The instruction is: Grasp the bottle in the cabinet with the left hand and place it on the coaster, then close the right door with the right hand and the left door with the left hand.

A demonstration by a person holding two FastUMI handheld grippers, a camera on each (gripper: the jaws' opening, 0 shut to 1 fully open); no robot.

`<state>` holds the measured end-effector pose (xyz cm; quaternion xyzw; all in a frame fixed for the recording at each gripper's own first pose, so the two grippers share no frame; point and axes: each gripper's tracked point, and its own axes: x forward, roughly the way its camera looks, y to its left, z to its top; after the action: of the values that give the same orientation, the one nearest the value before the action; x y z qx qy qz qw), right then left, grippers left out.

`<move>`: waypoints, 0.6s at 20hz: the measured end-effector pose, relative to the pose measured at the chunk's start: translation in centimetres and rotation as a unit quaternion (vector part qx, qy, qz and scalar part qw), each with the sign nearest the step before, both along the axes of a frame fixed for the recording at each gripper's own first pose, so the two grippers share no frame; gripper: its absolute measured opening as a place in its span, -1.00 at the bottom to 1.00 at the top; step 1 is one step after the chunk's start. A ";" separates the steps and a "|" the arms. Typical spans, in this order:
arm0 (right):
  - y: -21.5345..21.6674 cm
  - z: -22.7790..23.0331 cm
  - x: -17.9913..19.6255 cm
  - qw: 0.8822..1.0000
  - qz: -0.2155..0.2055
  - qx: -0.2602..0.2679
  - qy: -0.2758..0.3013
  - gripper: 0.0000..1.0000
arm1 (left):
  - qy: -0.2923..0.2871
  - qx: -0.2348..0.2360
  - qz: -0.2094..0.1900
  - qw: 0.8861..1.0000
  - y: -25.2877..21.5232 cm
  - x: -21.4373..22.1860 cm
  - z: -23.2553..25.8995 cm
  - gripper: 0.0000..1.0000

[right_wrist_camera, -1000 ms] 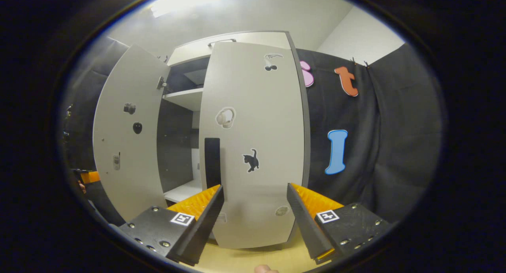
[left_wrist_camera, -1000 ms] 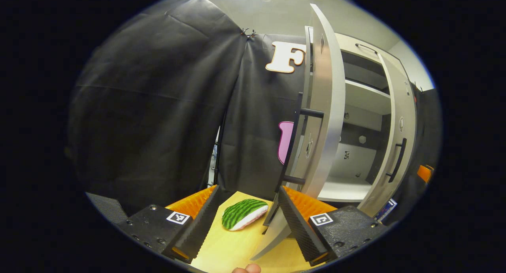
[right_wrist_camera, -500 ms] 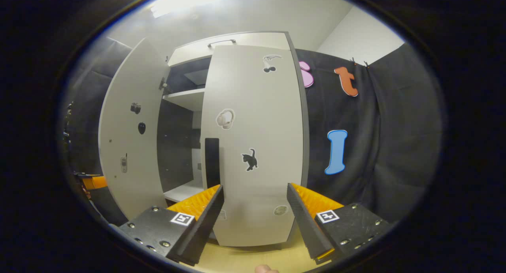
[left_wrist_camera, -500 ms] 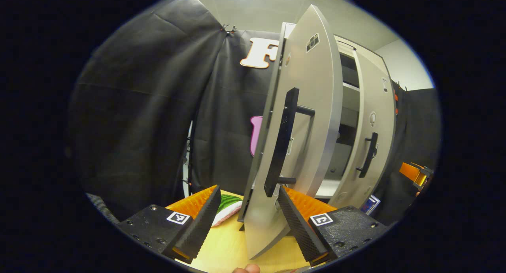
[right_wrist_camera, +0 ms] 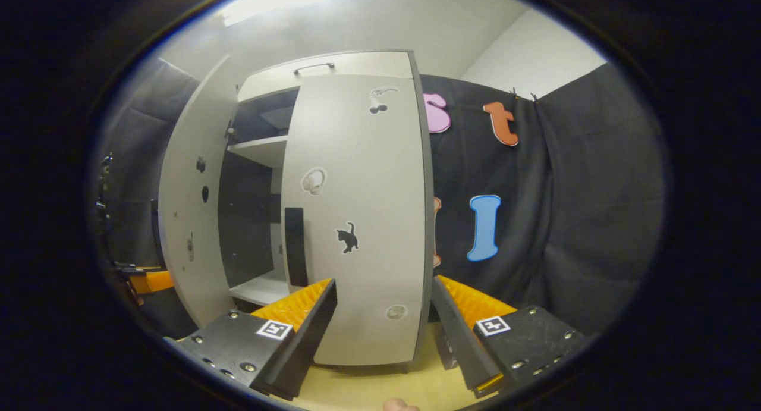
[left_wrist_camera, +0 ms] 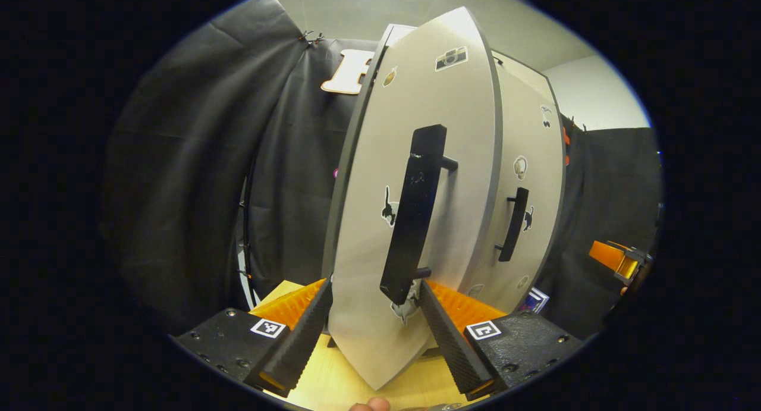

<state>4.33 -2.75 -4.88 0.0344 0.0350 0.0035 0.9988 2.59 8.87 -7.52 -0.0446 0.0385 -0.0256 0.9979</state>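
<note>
left gripper point(left_wrist_camera: 373, 313) spread wide, left door point(left_wrist_camera: 416, 102) handle point(left_wrist_camera: 414, 212) at 12 | right gripper point(right_wrist_camera: 383, 313) spread wide, right door point(right_wrist_camera: 362, 179) shut at 12 | right view: shelf point(right_wrist_camera: 261, 149) at 10

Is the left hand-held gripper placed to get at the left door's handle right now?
Probably yes. The left hand-held gripper is open, with the left door between its fingers and the handle just above, nothing in between.

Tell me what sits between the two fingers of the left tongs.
In the left gripper view, the lower part of the left door and the bottom end of its black handle sit between the open left tongs.
</note>
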 end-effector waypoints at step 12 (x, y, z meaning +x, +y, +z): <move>-1.1 0.0 -0.5 1.000 -0.012 0.000 -0.004 0.86 | 0.011 0.008 -0.042 0.999 -3.3 0.5 -0.5 0.94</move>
<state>3.88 -3.86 -4.85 0.0349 0.0303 -0.0088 0.9989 3.08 5.59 -8.00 -0.0347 0.0517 -0.0669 0.9958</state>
